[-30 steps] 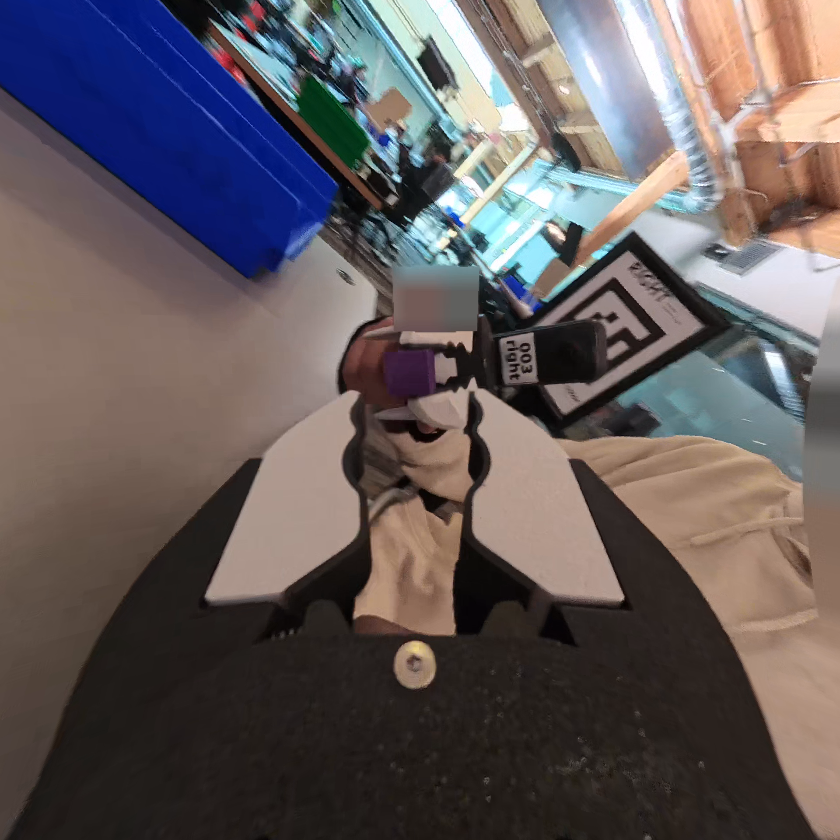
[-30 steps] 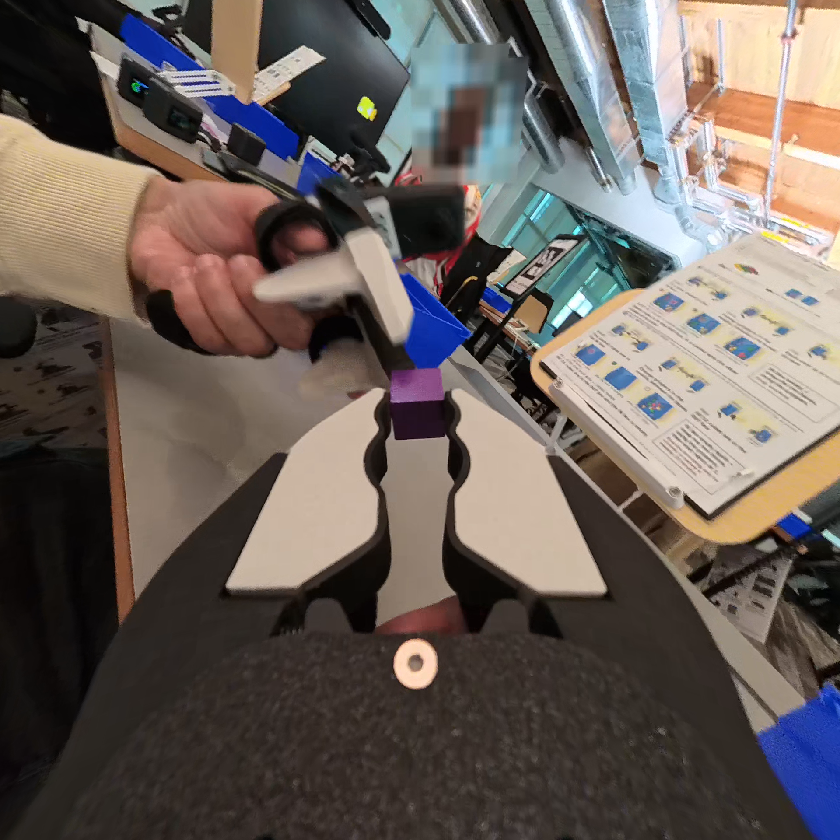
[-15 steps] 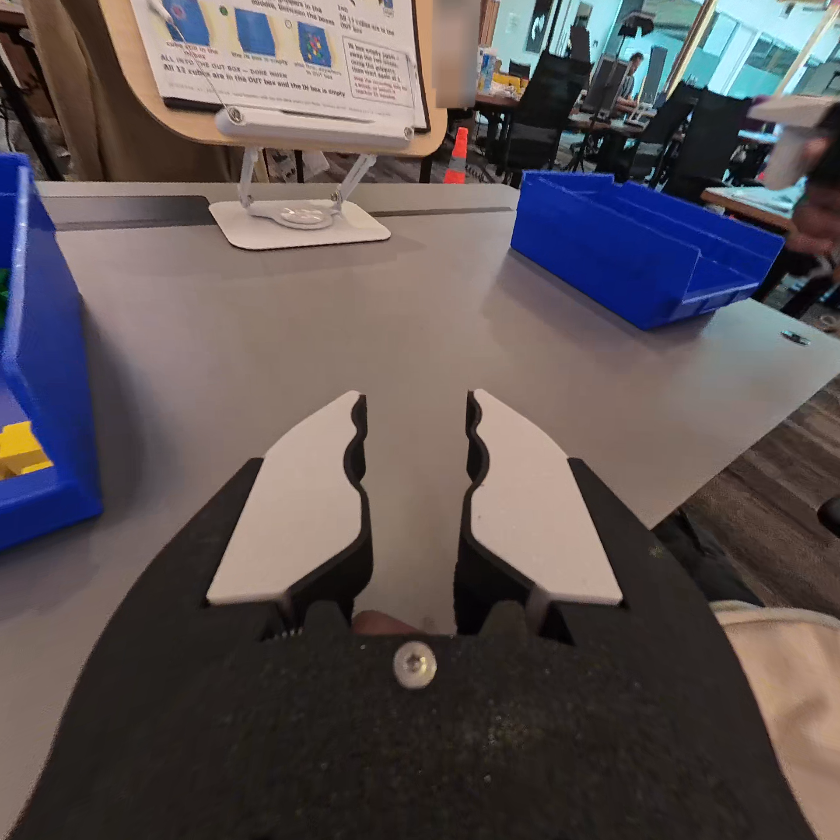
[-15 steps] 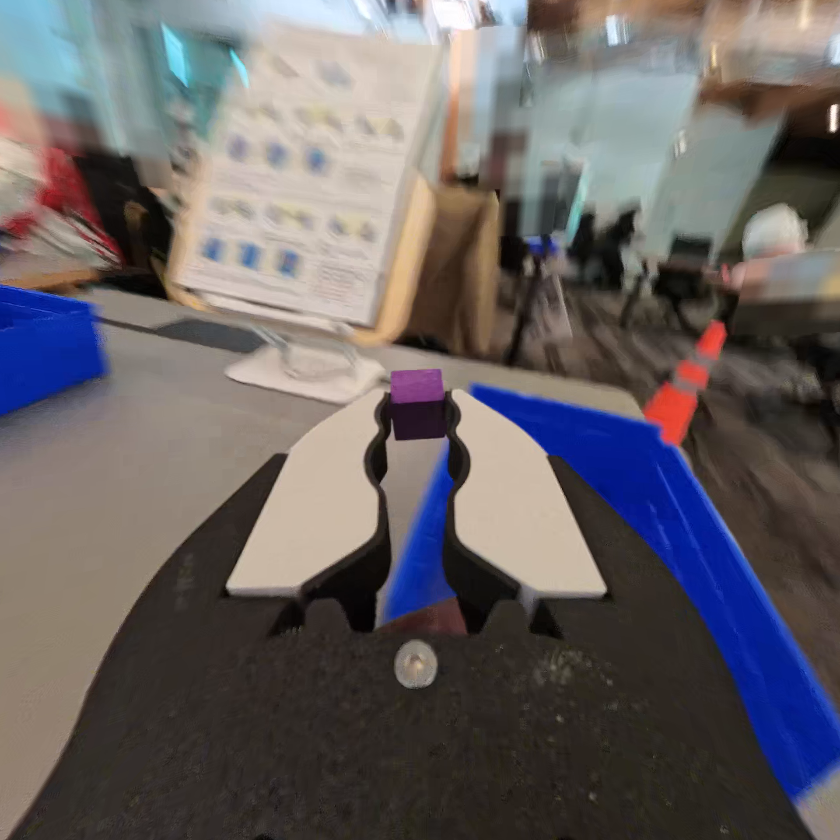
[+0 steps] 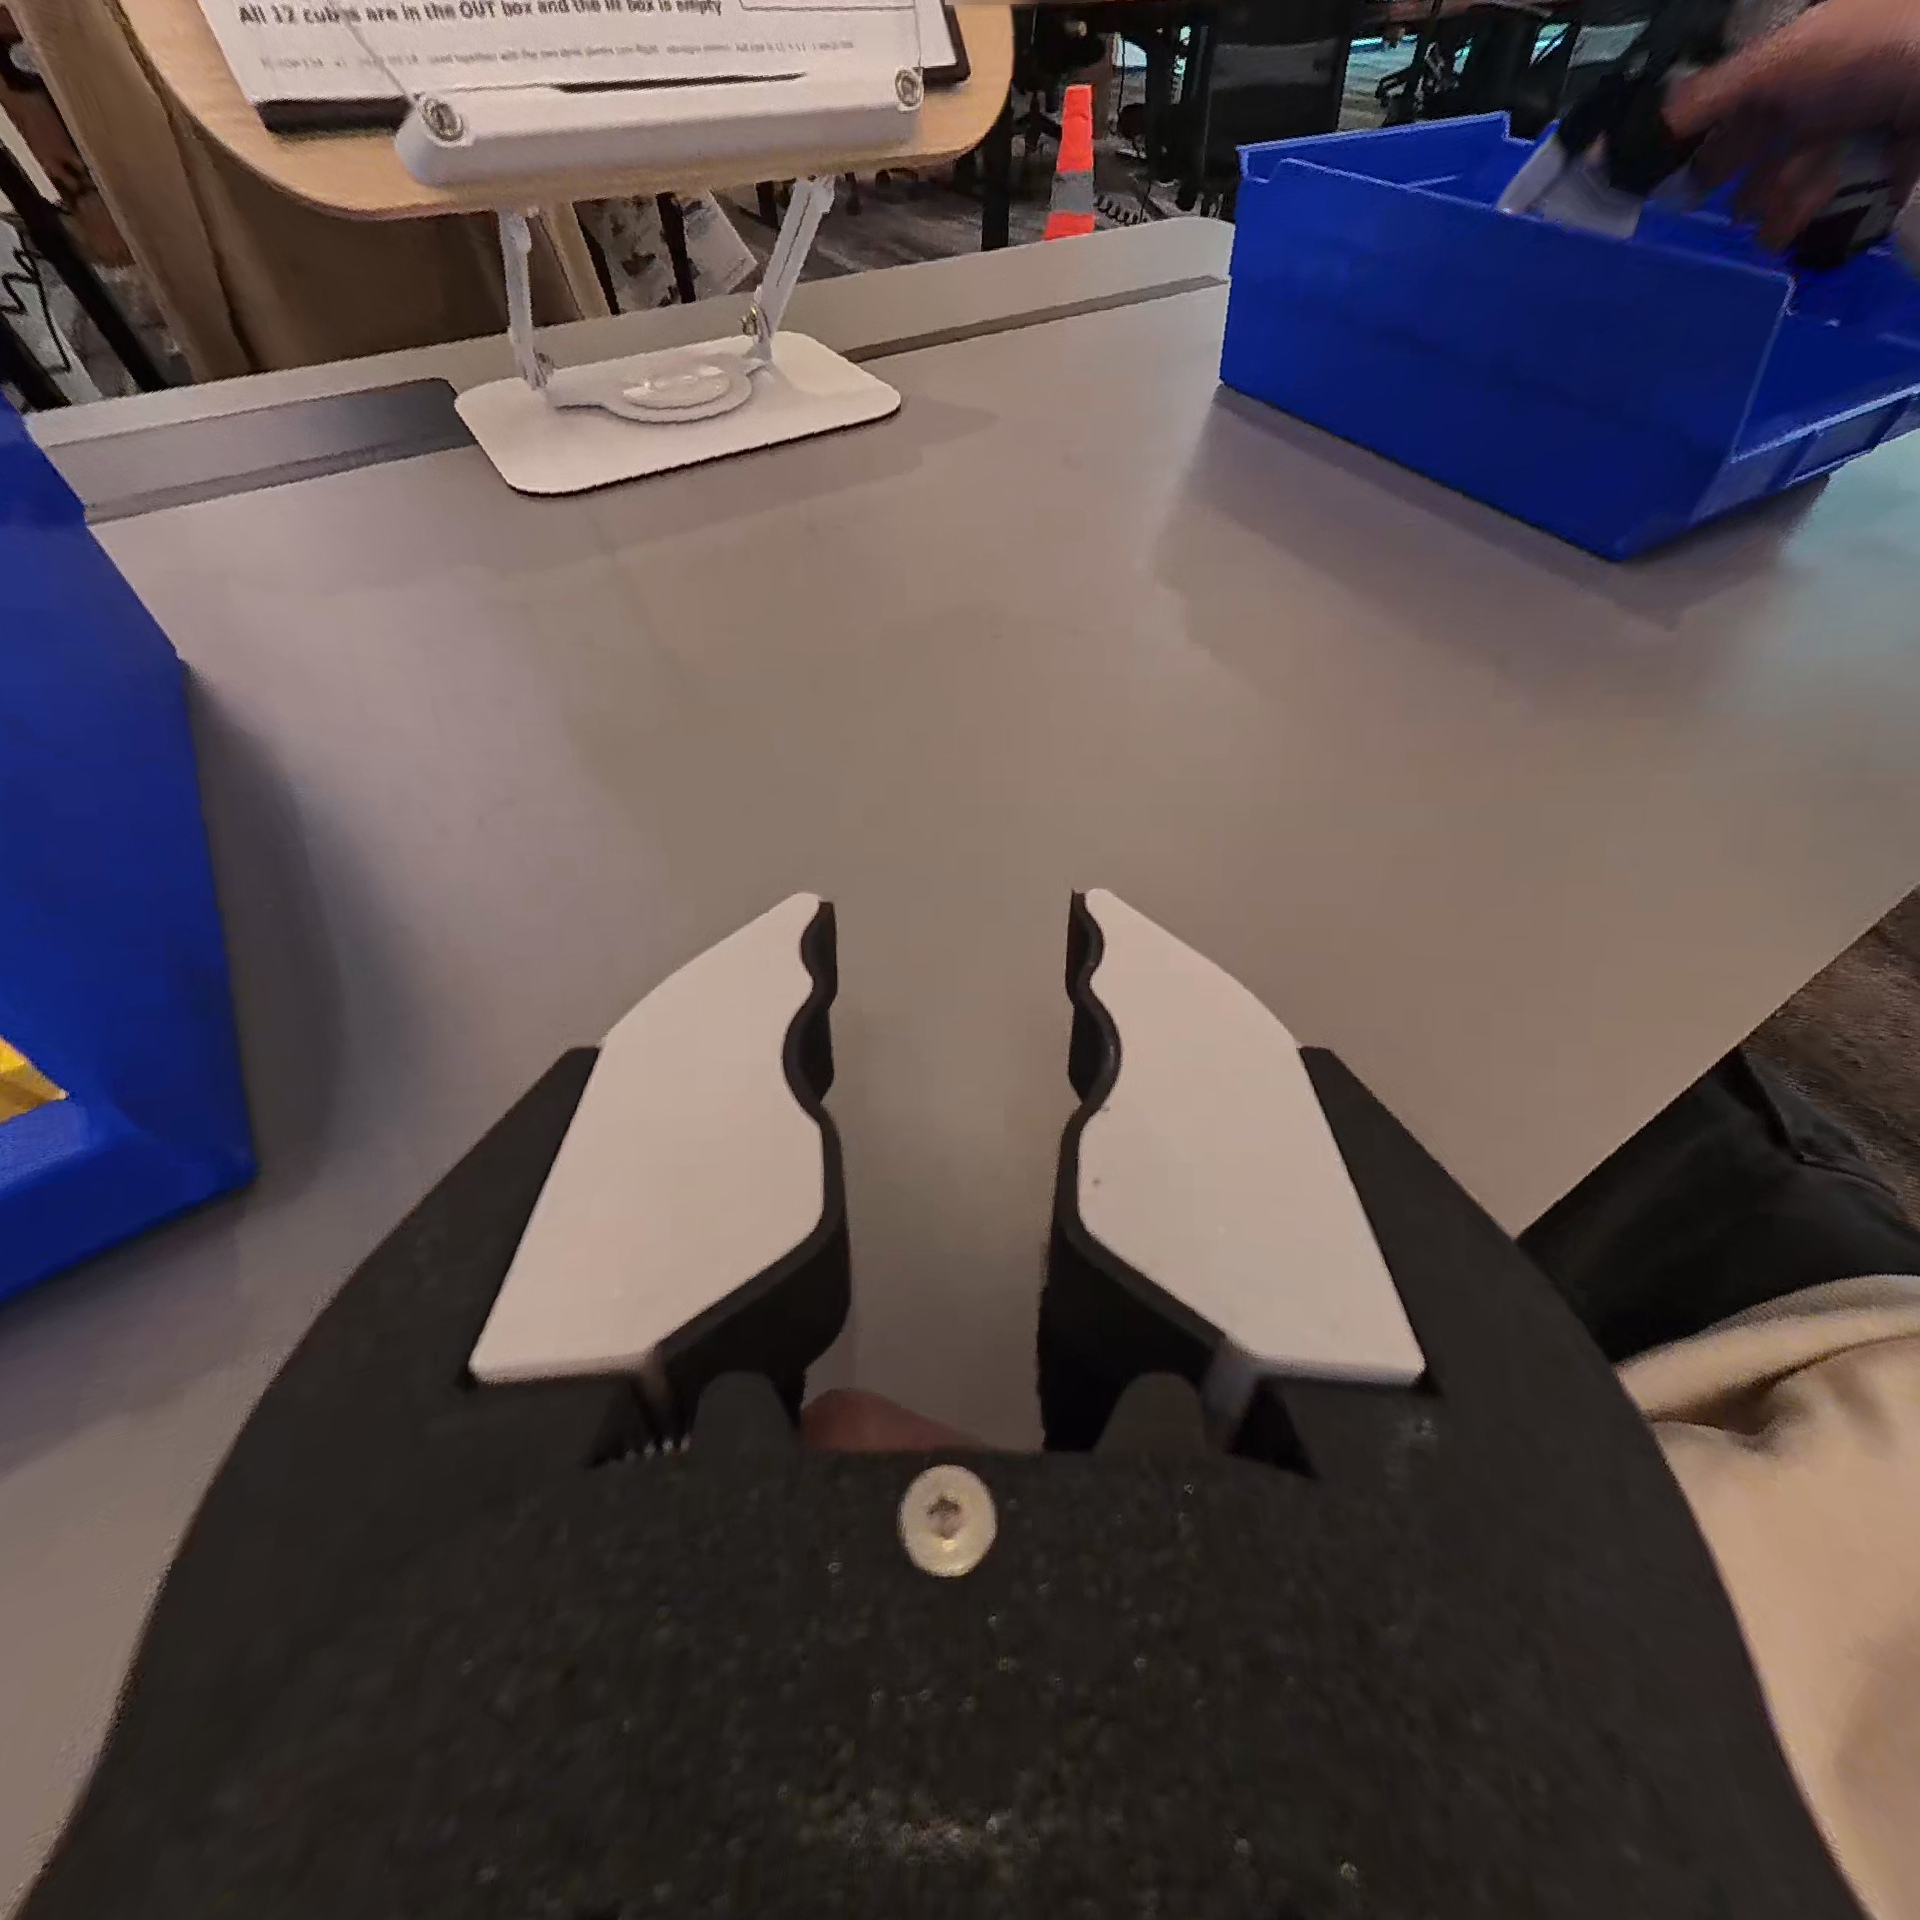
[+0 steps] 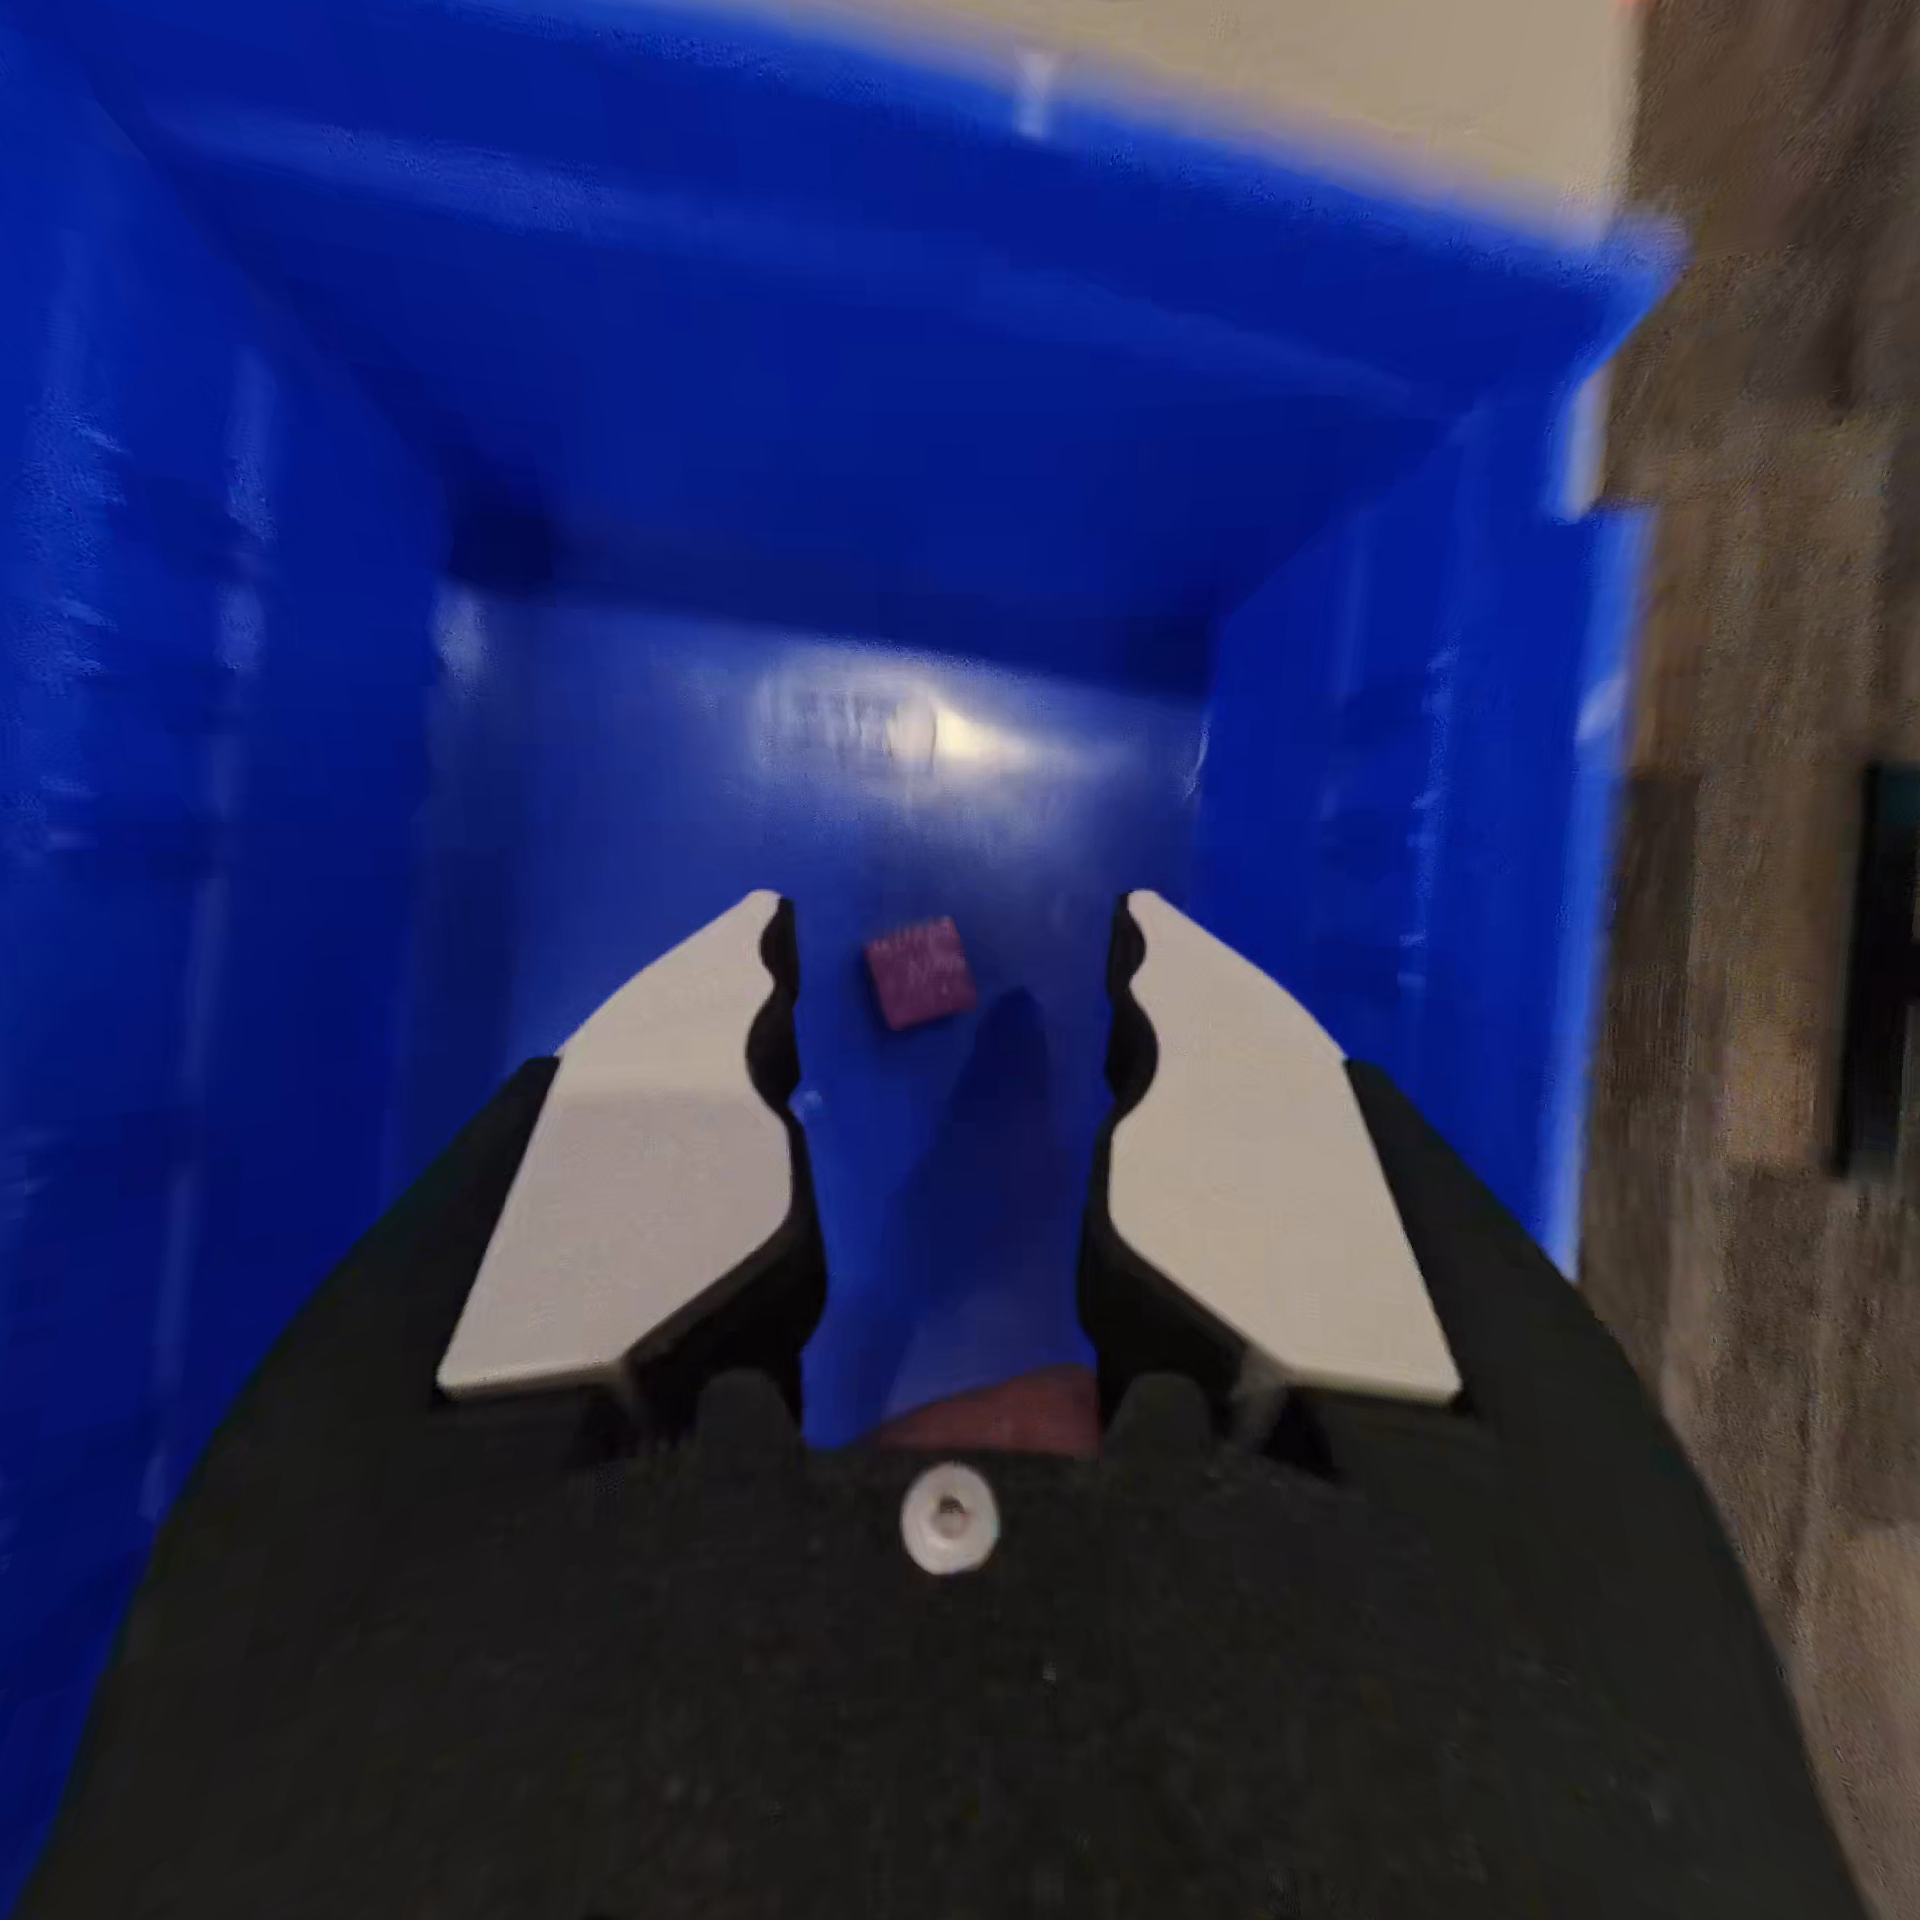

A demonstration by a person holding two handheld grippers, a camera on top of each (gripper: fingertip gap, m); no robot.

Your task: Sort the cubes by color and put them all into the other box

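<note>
My right gripper (image 6: pixel 951 920) is open over the inside of a blue box (image 6: pixel 312 727). A purple cube (image 6: pixel 920 971) is below and between its fingertips, free of both pads, down by the box floor. My left gripper (image 5: pixel 948 914) is open and empty above the grey table (image 5: pixel 935 675). In the left wrist view the same blue box (image 5: pixel 1507 374) stands at the far right, with the right gripper and a hand (image 5: pixel 1787 94) over it. A second blue box (image 5: pixel 104 883) stands at the left edge with a yellow cube (image 5: pixel 21 1081) inside.
A white stand with an instruction sheet on a wooden board (image 5: pixel 665 395) stands at the table's back. An orange cone (image 5: pixel 1075 156) is on the floor behind. The table edge runs along the right, with dark floor (image 5: pixel 1849 1039) beyond. My hands' fingertips stand some 55 centimetres from each other.
My right gripper swung down over the blue box and opened, and the purple cube left its grasp and dropped into the box. My left gripper stayed open and moved slightly forward.
</note>
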